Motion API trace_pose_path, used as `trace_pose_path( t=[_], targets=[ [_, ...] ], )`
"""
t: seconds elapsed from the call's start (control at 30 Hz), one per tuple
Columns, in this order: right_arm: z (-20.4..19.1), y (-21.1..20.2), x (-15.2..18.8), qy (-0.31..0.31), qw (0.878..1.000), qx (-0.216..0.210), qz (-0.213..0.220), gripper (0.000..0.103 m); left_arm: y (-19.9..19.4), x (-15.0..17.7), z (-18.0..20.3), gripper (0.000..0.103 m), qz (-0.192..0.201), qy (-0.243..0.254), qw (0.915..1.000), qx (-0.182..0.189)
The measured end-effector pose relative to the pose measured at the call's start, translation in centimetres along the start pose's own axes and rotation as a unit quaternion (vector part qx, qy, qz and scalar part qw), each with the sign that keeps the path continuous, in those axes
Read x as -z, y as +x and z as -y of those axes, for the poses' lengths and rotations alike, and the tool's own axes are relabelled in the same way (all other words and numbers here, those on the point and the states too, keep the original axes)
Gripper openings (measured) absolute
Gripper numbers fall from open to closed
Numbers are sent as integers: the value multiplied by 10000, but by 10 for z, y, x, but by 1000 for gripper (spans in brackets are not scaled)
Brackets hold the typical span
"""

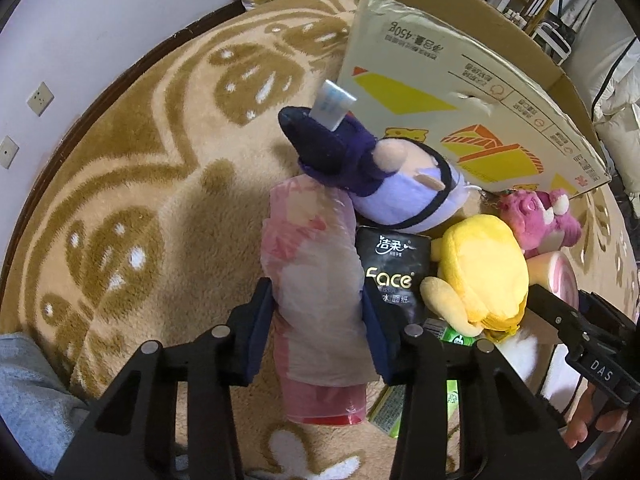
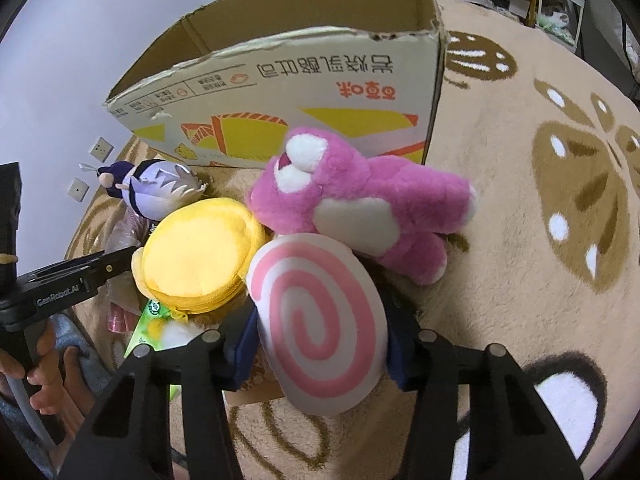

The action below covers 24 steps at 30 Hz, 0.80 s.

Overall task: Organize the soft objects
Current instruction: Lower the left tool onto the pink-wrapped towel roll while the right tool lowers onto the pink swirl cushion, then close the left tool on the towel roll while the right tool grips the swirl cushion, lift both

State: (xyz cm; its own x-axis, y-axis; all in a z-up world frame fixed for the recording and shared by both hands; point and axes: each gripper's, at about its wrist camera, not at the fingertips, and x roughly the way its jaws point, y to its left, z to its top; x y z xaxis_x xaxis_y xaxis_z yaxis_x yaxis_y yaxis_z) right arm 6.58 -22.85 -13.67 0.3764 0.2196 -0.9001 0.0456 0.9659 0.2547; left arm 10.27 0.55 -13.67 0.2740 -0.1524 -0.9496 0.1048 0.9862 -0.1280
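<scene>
On the tan patterned carpet [image 2: 520, 240], a torn-rimmed cardboard box [image 2: 304, 92] is standing open-topped behind a huddle of soft things. Just in front of its printed wall, a pink plush bear [image 2: 360, 200] is lying on its side, its belly touching the rim of a pink-and-white spiral cushion [image 2: 320, 316]. The right gripper [image 2: 320, 344] is clamping that cushion between its blue pads, the spiral face turned toward the camera. Beside the cushion, a round yellow plush pouch [image 2: 200, 252] with a zipper edge is resting against it, partly over a green packet [image 2: 154, 316]. Beyond the pouch, a purple-hatted plush doll [image 1: 384, 176] is leaning near the box, a white tag sticking from its hat. The left gripper [image 1: 318, 320] is squeezing a pink plastic-wrapped bundle [image 1: 316, 292] that is lying lengthwise between its pads, its far end touching the doll. A black tissue pack [image 1: 394, 268] is lying between the bundle and the pouch.
</scene>
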Motion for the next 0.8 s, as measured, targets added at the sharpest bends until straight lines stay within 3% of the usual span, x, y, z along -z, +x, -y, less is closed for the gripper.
trace_pose_path(
  t=[0.27,0.37,0.43,0.53,0.8],
  targets=[
    [-5,-7,-1,-100,9999,56,103,53,5,-2,1,41,27,70,10000,-53],
    [-8,-12,-1,-146,9996,105,236,52,2,1,4,35,138,165,9997,-127],
    [-11,-14,-1,-211,9990,225,319,50,-1,2,4,22,293,176,9991,-255],
    [-17,-15,0,-319,9982,312,389,47,-4,2,3,17,386,173,9984,-381],
    [-14,-39,6,-216,9963,274,789,45,-38,19,-2,15,758,51,9959,-496]
  ],
)
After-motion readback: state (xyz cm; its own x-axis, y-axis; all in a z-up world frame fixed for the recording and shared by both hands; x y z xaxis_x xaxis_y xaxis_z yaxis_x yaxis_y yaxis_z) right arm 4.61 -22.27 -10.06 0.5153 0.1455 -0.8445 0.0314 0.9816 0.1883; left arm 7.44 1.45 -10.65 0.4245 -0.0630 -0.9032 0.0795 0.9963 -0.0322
